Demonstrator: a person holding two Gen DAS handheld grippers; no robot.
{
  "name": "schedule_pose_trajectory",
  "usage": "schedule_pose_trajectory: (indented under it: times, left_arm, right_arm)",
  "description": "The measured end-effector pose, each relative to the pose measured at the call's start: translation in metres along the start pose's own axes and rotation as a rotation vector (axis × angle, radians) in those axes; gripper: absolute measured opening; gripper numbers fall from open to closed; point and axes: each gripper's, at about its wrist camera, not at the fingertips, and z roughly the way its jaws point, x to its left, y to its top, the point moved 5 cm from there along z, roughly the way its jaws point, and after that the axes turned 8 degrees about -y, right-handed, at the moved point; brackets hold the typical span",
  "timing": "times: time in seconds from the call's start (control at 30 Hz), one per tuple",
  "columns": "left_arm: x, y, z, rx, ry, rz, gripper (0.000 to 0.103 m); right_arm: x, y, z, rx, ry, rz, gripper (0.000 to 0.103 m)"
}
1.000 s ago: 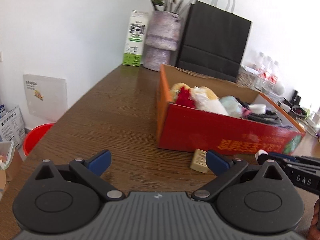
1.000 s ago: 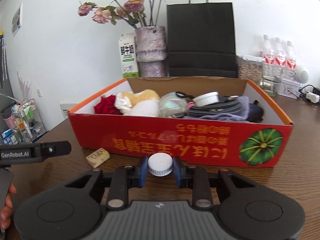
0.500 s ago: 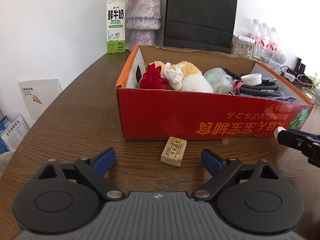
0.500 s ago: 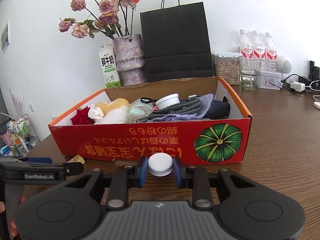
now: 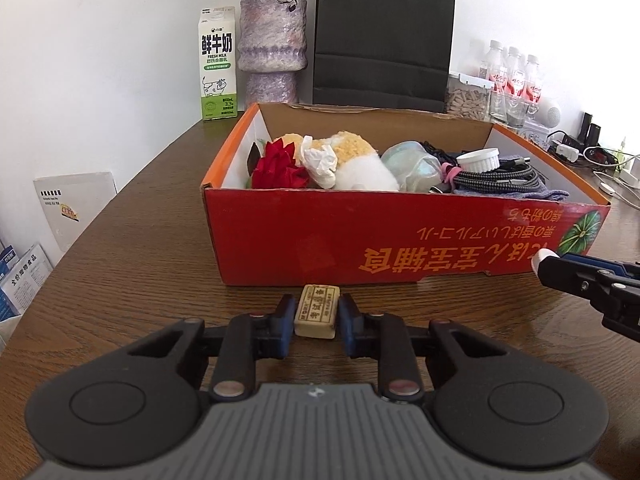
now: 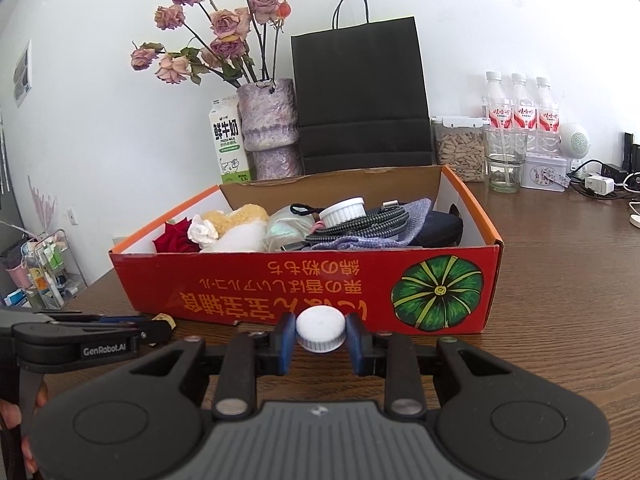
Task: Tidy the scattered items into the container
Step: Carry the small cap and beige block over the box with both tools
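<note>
A small beige block [image 5: 316,314] with printed text lies on the brown table just in front of the red cardboard box [image 5: 340,240]. My left gripper [image 5: 317,310] is closing its jaws on the block, and the blue pads press both of its long sides. My right gripper [image 6: 321,330] is shut on a white screw cap [image 6: 321,326], held low before the box's front wall [image 6: 280,280]. From the left wrist, the right gripper [image 5: 560,274] shows at the right edge. The box holds a red rose, plush toys, cables and a white ramekin.
Behind the box stand a milk carton [image 5: 217,64], a vase of dried roses [image 5: 274,48], a black paper bag [image 5: 382,36], water bottles [image 6: 520,112] and a jar. Chargers and cables [image 6: 600,184] lie at the far right. The table's edge runs along the left.
My left gripper went from wide open to closed on the beige block after moving up to it. The right gripper kept its hold on the white cap and shifted slightly sideways.
</note>
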Motion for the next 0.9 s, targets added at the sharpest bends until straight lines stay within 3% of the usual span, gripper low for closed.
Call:
schedule_pose_trajectory:
  times: [0.27,0.43,0.7,0.9]
  left_arm:
    - [-0.002,0.000,-0.017,-0.047,-0.014,-0.014,0.023]
    - [-0.004,0.017,-0.035,-0.120,-0.027,-0.021,0.023]
    - [-0.017,0.067,-0.045,-0.251,-0.063,-0.036,0.023]
    - [-0.023,0.105,-0.019,-0.304,-0.068,-0.071,0.023]
  right_arm:
    - [0.002,0.000,-0.007,-0.027,0.012,-0.017,0.026]
    - [0.006,0.009,-0.018,-0.079,0.013,-0.039,0.026]
    - [0.006,0.057,-0.026,-0.177,-0.008,-0.041,0.026]
    - [0.008,0.101,-0.001,-0.220,-0.050,-0.040,0.026]
